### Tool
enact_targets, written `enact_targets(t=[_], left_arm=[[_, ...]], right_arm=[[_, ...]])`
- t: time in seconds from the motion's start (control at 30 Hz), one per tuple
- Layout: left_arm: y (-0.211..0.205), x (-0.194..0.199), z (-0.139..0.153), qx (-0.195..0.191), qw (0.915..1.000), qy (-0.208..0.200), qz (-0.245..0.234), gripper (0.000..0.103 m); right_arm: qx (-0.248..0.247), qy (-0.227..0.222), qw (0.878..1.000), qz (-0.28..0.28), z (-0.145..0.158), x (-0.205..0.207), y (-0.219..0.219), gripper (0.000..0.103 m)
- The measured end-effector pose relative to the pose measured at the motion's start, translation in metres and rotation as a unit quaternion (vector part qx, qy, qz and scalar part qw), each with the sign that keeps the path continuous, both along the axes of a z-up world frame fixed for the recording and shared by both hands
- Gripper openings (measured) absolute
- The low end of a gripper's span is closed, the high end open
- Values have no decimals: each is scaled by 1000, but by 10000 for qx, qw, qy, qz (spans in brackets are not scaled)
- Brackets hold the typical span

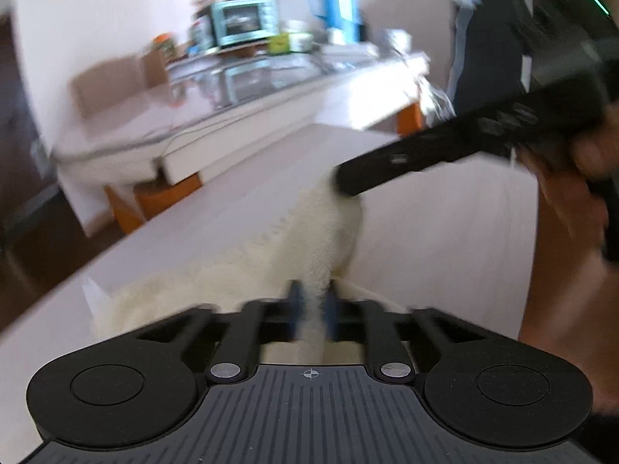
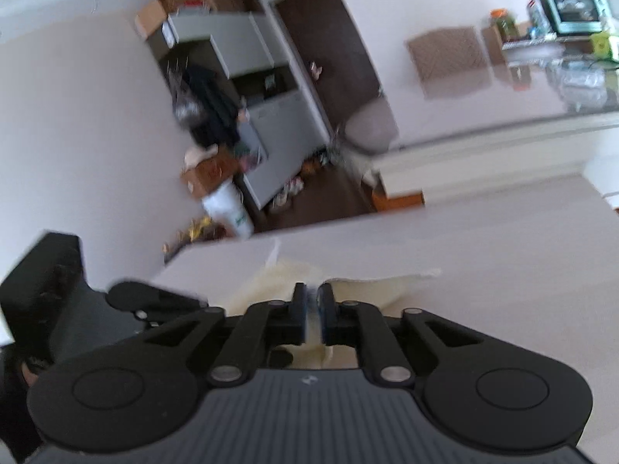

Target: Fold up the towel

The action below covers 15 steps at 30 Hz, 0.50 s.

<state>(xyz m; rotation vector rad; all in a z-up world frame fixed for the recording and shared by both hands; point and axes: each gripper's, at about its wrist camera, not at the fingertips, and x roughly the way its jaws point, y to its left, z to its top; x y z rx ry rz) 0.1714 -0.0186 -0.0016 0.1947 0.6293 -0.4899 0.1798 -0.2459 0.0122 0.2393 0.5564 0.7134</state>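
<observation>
A cream terry towel (image 1: 309,239) lies bunched on the white table (image 1: 445,232). My left gripper (image 1: 312,305) is shut on a fold of it, the cloth pinched between the blue pads. From there the towel rises in a ridge to my right gripper (image 1: 344,185), which comes in from the upper right in a person's hand (image 1: 572,178) with its tips on the cloth's far end. In the right wrist view, my right gripper (image 2: 312,309) has its jaws nearly together with a strip of the towel (image 2: 371,286) between the pads. The left gripper's body (image 2: 46,294) shows at the left edge.
The table's far edge (image 2: 309,228) drops to a dark floor. Behind it stands a long white counter (image 1: 240,116) carrying a teal toaster oven (image 1: 243,23), a blue jug (image 1: 336,4) and jars. A white cabinet (image 2: 247,89) and boxes stand by a brown door.
</observation>
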Motion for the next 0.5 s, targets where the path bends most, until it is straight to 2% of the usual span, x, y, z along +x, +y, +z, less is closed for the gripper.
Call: enact_targets(t=[0.03, 0.23, 0.33, 0.43, 0.47, 0.5], left_arm=[[7, 5, 1, -146, 9998, 49, 152, 8], [31, 11, 10, -381, 9979, 141, 512, 8], [40, 14, 12, -716, 9958, 215, 528, 8], [45, 13, 16, -1002, 9938, 149, 465, 8], [46, 12, 18, -1010, 9937, 121, 467, 8], [46, 11, 20, -1017, 9937, 93, 469, 8]], right_arm=[[-117, -16, 9999, -21, -3, 0, 2, 43], [-871, 18, 9958, 291, -31, -9, 26, 41], [-928, 90, 9939, 581, -39, -13, 42, 41], [-733, 317, 9936, 797, -42, -13, 51, 41], [-737, 372, 9932, 821, -44, -12, 53, 40], [-738, 419, 9930, 822, -45, -12, 53, 21]])
